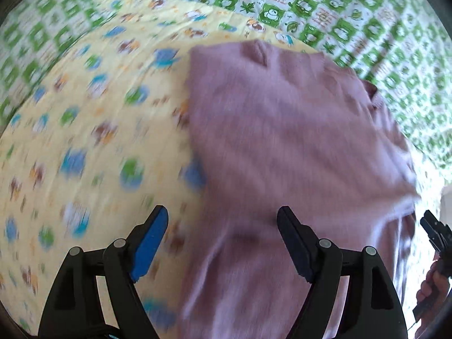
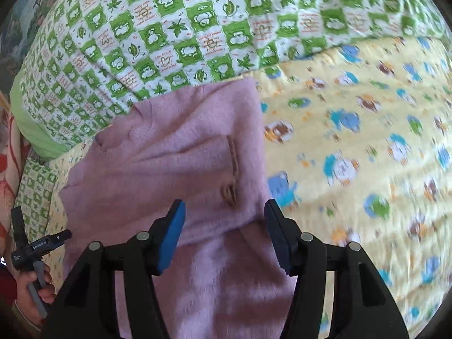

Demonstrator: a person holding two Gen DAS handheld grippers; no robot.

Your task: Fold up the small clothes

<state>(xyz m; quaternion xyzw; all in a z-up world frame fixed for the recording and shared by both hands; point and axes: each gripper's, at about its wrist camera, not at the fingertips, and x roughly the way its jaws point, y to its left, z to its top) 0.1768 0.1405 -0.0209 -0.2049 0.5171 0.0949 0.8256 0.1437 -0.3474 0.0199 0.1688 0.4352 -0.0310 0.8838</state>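
Observation:
A pink knitted garment [image 1: 282, 127] lies flat on a yellow cartoon-print sheet [image 1: 99, 141]. My left gripper [image 1: 223, 220] hovers open above the garment's left edge: its blue-padded finger is over the sheet, its other finger over the pink knit. In the right wrist view the same garment [image 2: 175, 147] shows a fold and a small brown stitched detail [image 2: 231, 169]. My right gripper [image 2: 225, 212] is open above the garment's right side. The cloth lies below its fingers and the pads do not press on it.
A green-and-white checked quilt [image 2: 183, 28] bulges behind the garment and also fills the back of the left wrist view [image 1: 325, 5]. The yellow sheet [image 2: 353, 155] spreads out to the right. A hand [image 2: 39, 285] gripping the other tool's handle shows at the lower left.

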